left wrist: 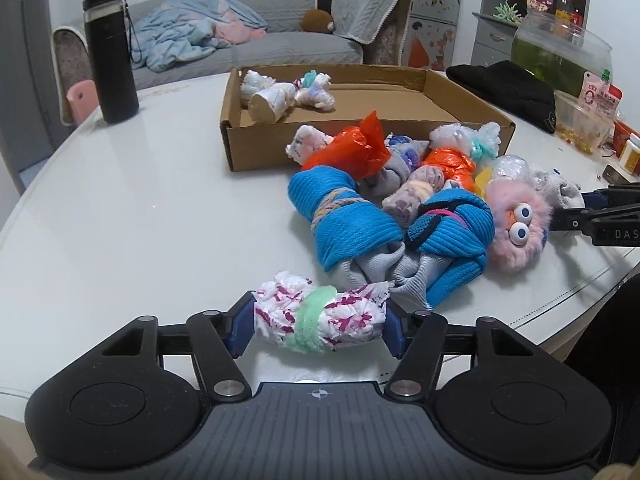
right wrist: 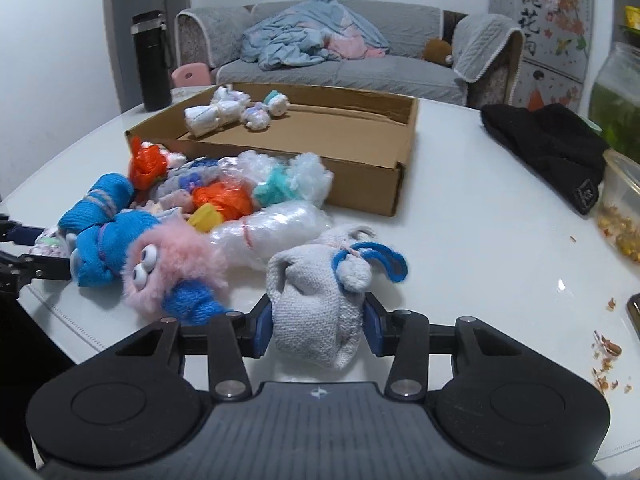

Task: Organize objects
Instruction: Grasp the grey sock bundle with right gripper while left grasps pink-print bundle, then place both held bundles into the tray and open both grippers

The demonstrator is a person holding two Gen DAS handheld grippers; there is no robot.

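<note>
Left wrist view: the left claw pinches one white-and-magenta bundle tied with a green band, both blue pads pressed on its ends, low on the near edge of the white desk. Beyond lie two blue knit bundles, one pink furry toy and two orange bags. The cardboard box farther off holds three small bundles. One black bottle stands far left.

Right wrist view: the right claw pinches one grey knit bundle with a blue loop, near the desk's front edge, right of the pink toy.
</note>
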